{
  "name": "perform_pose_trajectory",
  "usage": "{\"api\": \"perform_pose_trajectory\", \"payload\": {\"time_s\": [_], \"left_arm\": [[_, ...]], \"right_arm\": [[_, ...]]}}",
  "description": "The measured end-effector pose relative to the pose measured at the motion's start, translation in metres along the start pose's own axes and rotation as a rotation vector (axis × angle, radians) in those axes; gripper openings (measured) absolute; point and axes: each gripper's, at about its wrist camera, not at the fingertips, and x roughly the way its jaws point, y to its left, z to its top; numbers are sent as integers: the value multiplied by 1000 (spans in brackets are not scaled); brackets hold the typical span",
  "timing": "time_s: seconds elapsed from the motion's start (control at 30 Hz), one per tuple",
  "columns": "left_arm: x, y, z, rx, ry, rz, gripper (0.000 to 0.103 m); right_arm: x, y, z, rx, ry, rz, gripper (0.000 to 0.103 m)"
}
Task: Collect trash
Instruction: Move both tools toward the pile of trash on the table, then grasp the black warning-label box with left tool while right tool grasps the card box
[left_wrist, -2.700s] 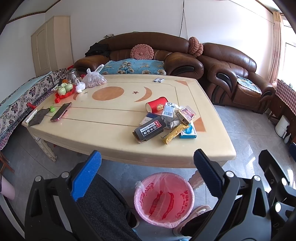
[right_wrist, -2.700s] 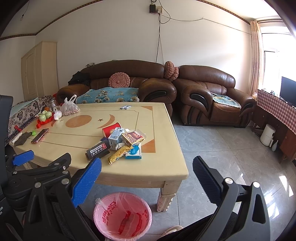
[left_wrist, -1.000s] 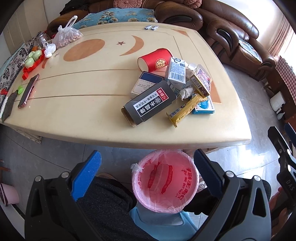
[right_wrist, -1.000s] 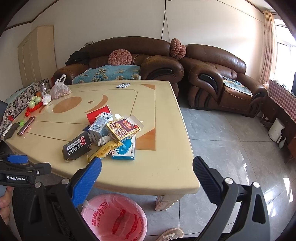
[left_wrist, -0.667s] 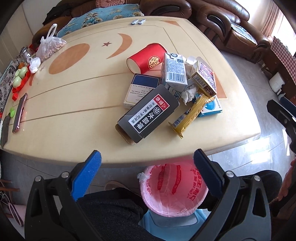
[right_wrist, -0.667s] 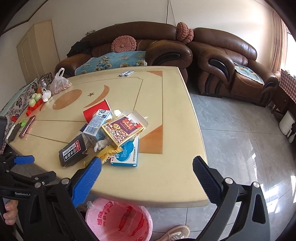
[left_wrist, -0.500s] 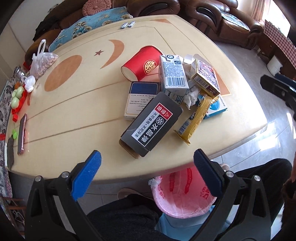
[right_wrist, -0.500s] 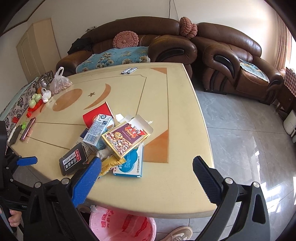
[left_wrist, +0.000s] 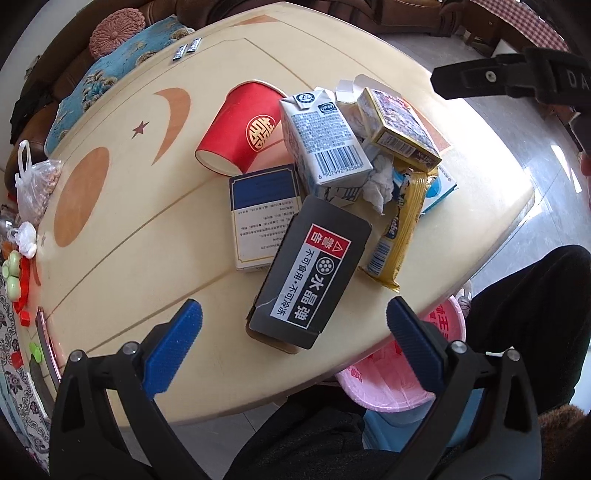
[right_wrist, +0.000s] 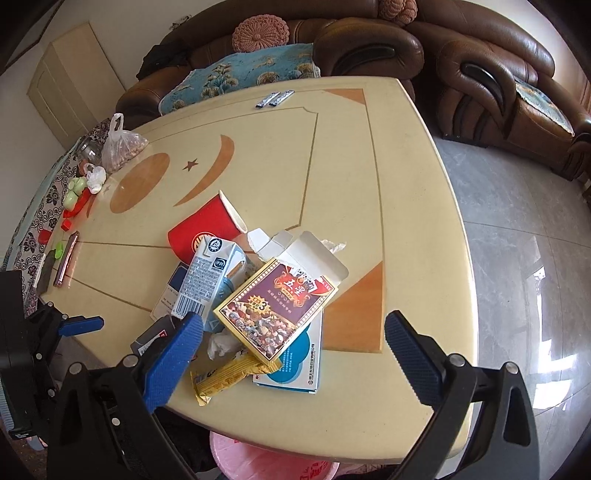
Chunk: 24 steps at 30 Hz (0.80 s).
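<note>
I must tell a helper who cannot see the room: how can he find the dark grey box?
On the cream table, find the trash pile near the front edge. The dark grey box lies nearest that edge, partly over a blue-and-white box. Only it has a red warning label.

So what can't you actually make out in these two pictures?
- Pink bin: table edge and the person's legs cover most of it in both views; contents unseen.
- Blue box: mostly under the purple box, right view.
- Tissue: wedged between the cartons, left view.
- Two sachets at the far edge: print too small.
</note>
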Motion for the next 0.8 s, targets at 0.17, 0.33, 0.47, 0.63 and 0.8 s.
{"api": "perform_pose_trajectory", "payload": {"time_s": [0.17,0.33,0.47,0.63,0.8], "left_arm": [[3,-4,4,65,-1,-27,98],[16,-5,6,125,22,-19,98],[29,2,11,125,55,-63,98],[43,11,19,123,83,-79,98],[49,10,20,132,92,-85,98]], "right_arm": [[19,-6,8,49,83,32,97],[36,-5,13,113,162,107,97],[50,-2,18,154,220,158,97],[69,-15,18,280,279,229,97],[79,-19,23,331,274,211,97]]}}
